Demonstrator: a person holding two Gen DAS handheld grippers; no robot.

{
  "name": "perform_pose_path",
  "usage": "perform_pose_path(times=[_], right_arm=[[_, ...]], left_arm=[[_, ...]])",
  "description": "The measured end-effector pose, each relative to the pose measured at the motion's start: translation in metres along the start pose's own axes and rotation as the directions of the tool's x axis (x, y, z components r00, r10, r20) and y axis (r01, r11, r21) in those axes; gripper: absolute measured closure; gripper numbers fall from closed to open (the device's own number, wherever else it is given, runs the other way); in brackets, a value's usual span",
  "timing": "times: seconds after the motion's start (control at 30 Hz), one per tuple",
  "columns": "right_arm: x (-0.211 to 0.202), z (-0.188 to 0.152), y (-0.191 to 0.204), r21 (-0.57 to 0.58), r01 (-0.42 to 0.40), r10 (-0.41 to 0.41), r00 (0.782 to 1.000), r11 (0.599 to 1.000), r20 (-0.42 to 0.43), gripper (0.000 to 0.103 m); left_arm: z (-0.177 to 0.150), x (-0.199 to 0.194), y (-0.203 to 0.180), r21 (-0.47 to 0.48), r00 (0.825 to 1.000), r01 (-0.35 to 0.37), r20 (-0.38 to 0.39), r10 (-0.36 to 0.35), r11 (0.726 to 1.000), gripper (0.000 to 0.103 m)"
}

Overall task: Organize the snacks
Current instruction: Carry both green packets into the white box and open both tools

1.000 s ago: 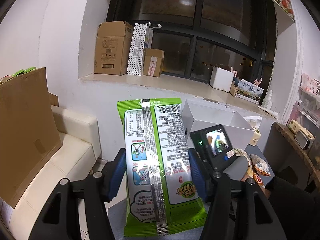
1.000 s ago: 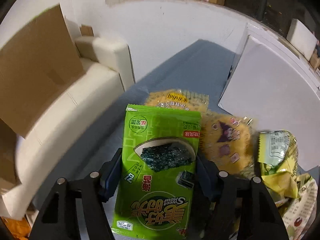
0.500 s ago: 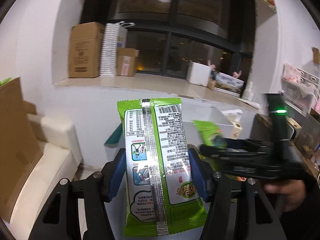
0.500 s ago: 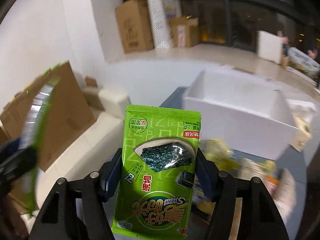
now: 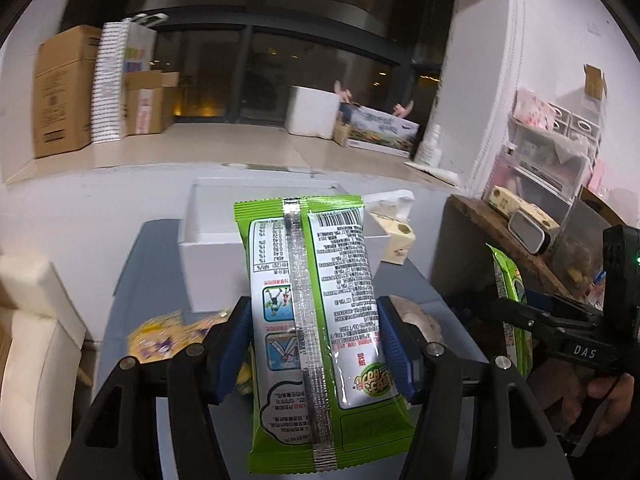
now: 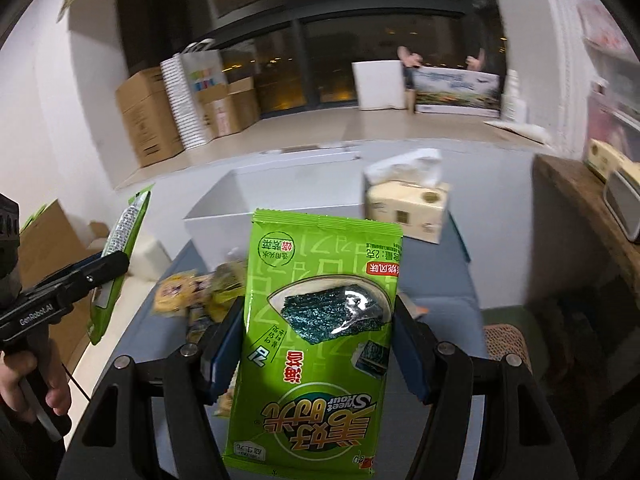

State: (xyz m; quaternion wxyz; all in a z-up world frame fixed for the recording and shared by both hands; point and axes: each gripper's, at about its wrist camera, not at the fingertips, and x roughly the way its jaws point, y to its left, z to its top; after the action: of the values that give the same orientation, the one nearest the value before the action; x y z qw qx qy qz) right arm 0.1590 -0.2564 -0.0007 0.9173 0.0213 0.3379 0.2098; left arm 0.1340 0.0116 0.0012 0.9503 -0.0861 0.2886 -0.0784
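Green seaweed packs are riding in both claws: left claw [image 5: 316, 344] is clamping one seaweed packet [image 5: 320, 320] back-side up, right claw [image 6: 316, 340] is pinching another seaweed pack [image 6: 320, 320]. Carry step; next, likely lowering both into the white box [image 6: 240, 196] on the tabletop [image 6: 440, 276].

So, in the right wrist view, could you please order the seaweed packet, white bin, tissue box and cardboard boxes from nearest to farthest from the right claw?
1. Seaweed packet: clamped in the right claw.
2. White bin: on the table, just behind the packet.
3. Tissue box: right of the bin's far end, slightly farther.
4. Cardboard boxes: on the window ledge, far left.
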Motion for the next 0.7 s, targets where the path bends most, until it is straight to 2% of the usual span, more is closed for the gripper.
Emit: perform_pose_path(times=[0.13,0.2,0.4,0.6,0.7], right_arm=[[0.012,0.018,-0.008,0.007,0.000,0.000,1.000,1.000,-0.003,0.031],[0.023,0.033,-0.006,0.007,-0.025,0.025,1.000,1.000,0.006,0.031],[0.052,0.081,0.006,-0.013,-0.070,0.071,0.997,0.997,0.039,0.031],[0.114,0.132,0.013,-0.008,-0.137,0.138,0.990,0.990,0.031,0.031],[0.157,0.154,0.017,0.010,-0.111,0.112,0.994,0.994,-0.015,0.031]], left_arm=[[0.018,0.022,-0.008,0.041,1.000,0.001,-0.010,-0.001,0.999,0.037],[0.028,0.031,-0.006,0.056,1.000,-0.009,-0.010,0.010,0.998,0.037],[0.065,0.056,0.016,0.060,1.000,-0.023,0.019,0.022,0.998,0.037],[0.105,0.110,0.051,0.028,0.999,-0.041,-0.011,0.042,0.999,0.037],[0.118,0.143,0.064,0.033,0.998,-0.038,-0.051,0.039,0.999,0.037]])
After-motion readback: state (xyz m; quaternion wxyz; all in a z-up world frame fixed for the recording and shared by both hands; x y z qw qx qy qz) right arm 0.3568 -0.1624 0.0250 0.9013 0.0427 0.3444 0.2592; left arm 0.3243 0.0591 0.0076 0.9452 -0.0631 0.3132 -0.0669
